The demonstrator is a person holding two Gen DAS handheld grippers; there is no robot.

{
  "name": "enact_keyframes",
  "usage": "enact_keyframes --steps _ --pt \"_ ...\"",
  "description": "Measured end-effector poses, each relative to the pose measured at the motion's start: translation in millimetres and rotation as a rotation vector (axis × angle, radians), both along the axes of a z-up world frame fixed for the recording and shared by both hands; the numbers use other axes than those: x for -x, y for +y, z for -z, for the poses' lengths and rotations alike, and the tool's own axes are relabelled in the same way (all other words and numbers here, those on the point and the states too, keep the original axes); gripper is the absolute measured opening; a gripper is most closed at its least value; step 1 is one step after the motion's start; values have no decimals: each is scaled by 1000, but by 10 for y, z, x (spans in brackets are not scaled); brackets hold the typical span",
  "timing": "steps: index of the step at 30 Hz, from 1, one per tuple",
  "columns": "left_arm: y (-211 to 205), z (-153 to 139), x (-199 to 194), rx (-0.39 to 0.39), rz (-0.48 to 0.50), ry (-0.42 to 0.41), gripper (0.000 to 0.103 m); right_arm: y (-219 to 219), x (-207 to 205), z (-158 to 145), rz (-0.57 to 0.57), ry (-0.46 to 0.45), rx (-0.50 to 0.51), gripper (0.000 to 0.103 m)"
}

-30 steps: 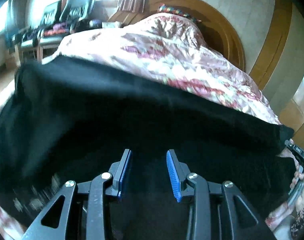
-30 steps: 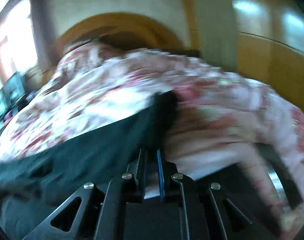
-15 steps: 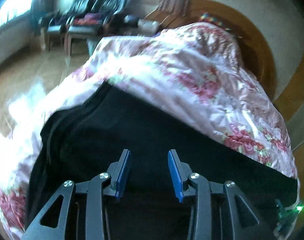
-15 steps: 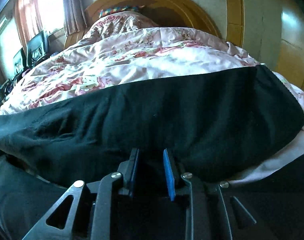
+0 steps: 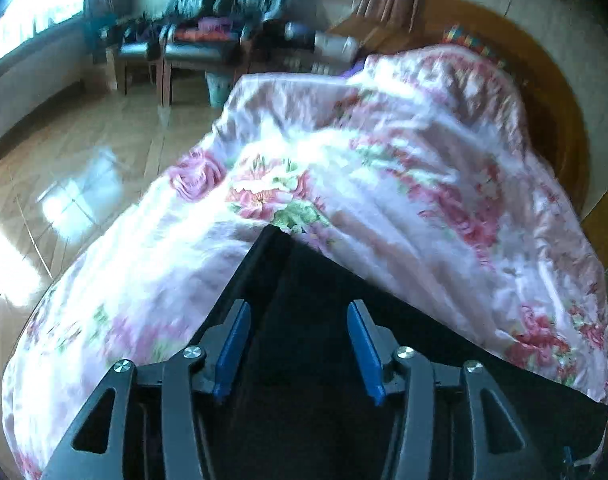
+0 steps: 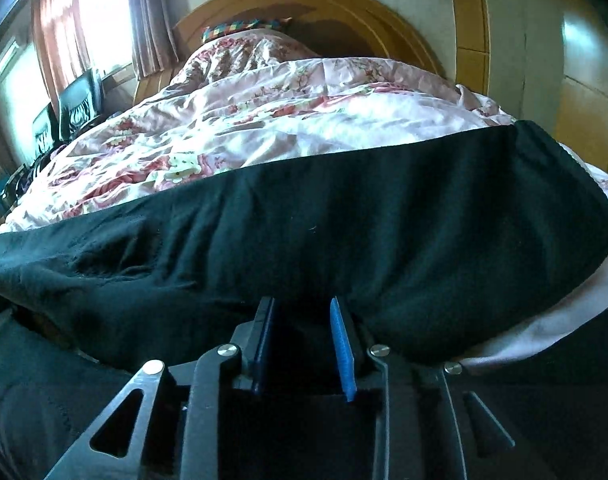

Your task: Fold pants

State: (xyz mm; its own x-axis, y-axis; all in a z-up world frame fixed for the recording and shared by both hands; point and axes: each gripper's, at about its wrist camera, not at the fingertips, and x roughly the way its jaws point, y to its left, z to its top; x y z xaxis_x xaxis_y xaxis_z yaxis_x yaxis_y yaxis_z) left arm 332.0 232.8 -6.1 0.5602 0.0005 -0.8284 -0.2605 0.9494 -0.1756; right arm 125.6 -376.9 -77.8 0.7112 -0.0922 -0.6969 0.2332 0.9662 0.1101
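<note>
Both your grippers over black pants (image 6: 343,216) on floral quilt (image 5: 403,168).
Left gripper (image 5: 300,344) jaws opening, nothing pinched; right gripper (image 6: 304,344) opening, narrow gap, grip unclear.

Black pants (image 6: 343,216) flat on quilt (image 6: 264,112)

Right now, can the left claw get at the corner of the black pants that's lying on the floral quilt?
Probably yes. The left claw, its jaws opening, points straight at the black pants and nothing lies between them. The corner lies flat on the floral quilt, so pinching just one layer may be fiddly.
</note>
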Motion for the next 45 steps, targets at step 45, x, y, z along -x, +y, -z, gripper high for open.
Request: enact_keyframes --steps 45 --pt "-126 344 -274 -339 58 23 47 -8 26 32 -18 -32 -26 36"
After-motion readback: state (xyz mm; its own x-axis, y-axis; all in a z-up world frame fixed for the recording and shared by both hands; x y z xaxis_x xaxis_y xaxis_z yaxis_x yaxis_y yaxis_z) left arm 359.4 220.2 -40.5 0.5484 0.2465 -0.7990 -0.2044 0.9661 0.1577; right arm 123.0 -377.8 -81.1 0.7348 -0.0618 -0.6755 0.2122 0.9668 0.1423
